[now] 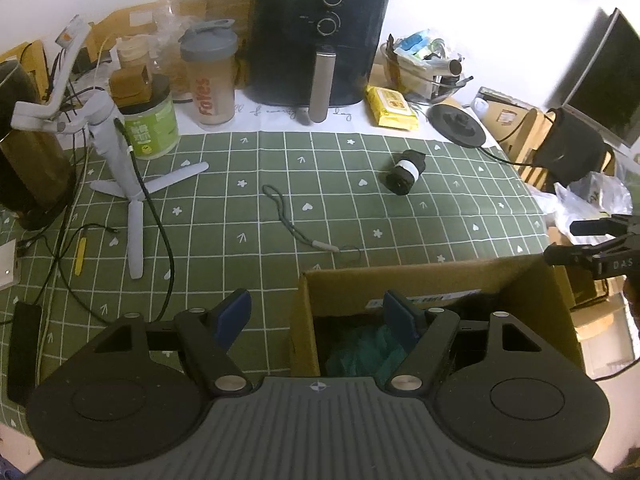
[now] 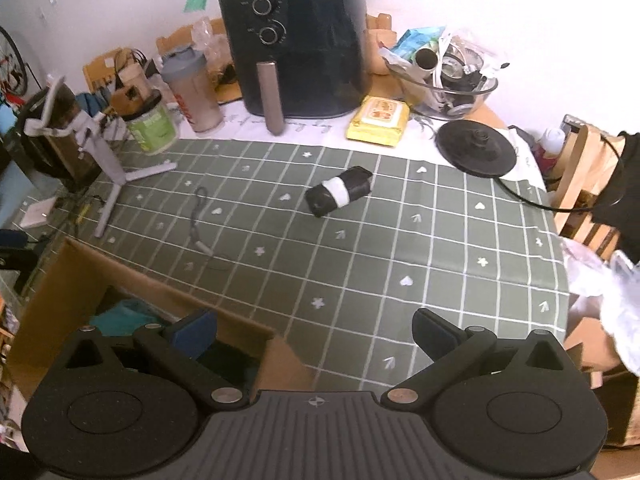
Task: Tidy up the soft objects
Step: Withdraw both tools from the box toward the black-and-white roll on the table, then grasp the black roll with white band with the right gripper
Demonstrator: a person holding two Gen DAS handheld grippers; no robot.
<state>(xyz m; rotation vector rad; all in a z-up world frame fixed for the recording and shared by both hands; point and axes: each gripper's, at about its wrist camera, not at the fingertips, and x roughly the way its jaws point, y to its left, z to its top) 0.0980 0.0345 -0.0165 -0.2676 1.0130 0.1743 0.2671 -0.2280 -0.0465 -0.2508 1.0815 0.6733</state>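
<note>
A black rolled cloth with a white band (image 1: 405, 171) lies on the green checked tablecloth; it also shows in the right wrist view (image 2: 339, 191). An open cardboard box (image 1: 520, 276) stands at the table's near edge, with a teal cloth (image 1: 360, 352) and dark cloth inside. In the right wrist view the box (image 2: 80, 276) is at lower left. My left gripper (image 1: 316, 316) is open and empty, its right finger over the box. My right gripper (image 2: 316, 332) is open and empty above the tablecloth, beside the box. It shows at the far right of the left view (image 1: 576, 240).
A grey lanyard cord (image 1: 296, 228) lies mid-table. A white tripod stand (image 1: 120, 160), black air fryer (image 1: 320, 36), shaker bottle (image 1: 208, 76), green jar (image 1: 154, 128), yellow wipes pack (image 1: 390, 108), glass bowl of clutter (image 2: 448, 76) and black kettle base (image 2: 476, 148) line the back.
</note>
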